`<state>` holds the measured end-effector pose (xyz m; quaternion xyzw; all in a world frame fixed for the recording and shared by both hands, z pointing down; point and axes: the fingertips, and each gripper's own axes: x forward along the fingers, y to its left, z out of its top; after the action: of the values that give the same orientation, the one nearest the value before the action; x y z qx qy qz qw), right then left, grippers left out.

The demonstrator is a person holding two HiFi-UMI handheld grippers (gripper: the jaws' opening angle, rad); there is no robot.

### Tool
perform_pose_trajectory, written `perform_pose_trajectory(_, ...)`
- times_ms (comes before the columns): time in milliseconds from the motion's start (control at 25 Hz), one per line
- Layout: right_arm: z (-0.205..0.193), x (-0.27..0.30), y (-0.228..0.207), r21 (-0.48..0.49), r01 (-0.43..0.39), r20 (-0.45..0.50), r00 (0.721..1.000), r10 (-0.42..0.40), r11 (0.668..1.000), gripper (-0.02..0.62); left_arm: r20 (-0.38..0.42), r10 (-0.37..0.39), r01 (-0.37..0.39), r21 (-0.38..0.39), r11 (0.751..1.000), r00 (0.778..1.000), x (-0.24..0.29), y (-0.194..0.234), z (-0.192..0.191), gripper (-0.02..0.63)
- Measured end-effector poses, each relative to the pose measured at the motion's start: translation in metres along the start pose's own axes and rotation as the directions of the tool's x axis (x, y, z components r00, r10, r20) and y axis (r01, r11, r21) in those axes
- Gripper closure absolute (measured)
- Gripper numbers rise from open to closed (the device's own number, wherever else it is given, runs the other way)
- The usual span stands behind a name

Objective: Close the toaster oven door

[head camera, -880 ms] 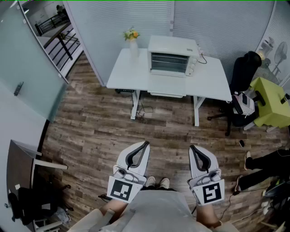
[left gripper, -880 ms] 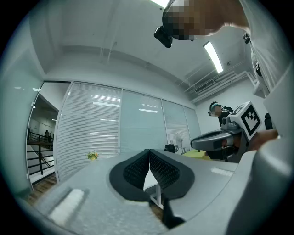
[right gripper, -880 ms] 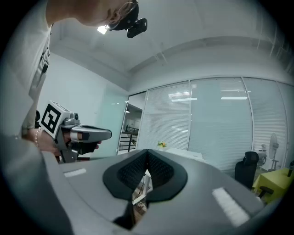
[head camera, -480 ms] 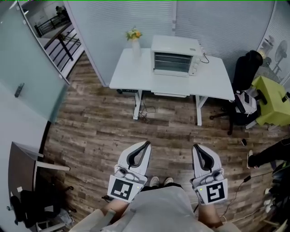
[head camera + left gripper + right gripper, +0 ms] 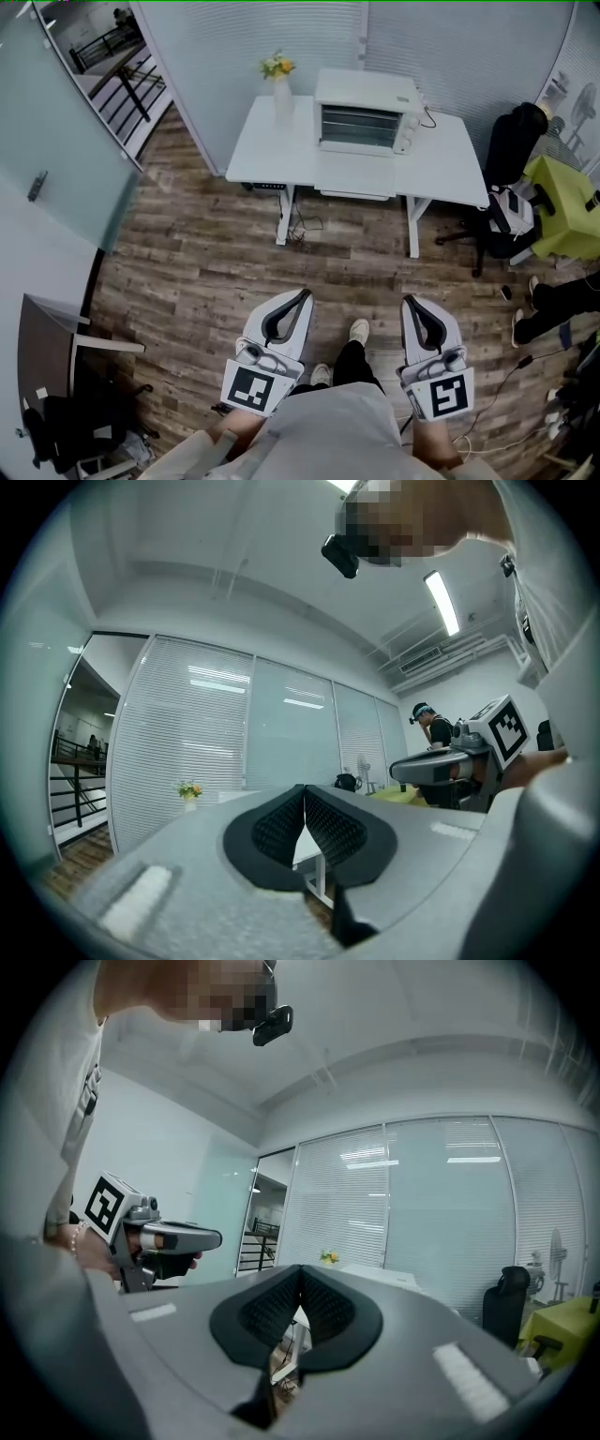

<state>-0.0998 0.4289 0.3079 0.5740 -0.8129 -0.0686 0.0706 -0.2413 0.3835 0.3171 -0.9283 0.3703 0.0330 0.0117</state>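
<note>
The person is holding both grippers level and side by side, well short of the white rectangular table [image 5: 281, 155], with a broad stretch of brown wood-plank floor [image 5: 206, 262] lying between them and it. The left gripper [image 5: 300, 298] is pointing toward the table with its black ribbed pads pressed together and nothing between them. The right gripper [image 5: 409, 302] is pointing the same way, its pads likewise meeting at the tips and empty.

The white box-shaped toaster oven [image 5: 367, 112] is sitting on the table toward its back edge, its rack-lined front facing the person. From this far off, how its door is standing cannot be made out. A white vase of yellow flowers [image 5: 278, 80] is standing on the table to the left of the oven. A black office chair [image 5: 511, 141] is standing just off the table's right end. The person's white shoe [image 5: 359, 330] is reaching toward the table between the two grippers.
</note>
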Motion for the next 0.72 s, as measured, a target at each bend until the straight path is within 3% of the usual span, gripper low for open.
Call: perform_pose_trajectory(720, -0.02, 0.063, -0.094, 0.016, -0.019, 0.014, 1.0, 0.019, 1.0, 0.591, 0.02, 0.005, -0.005, 0.002, 1.0, 1.0, 0.114, 0.015, -0.006, 0.603)
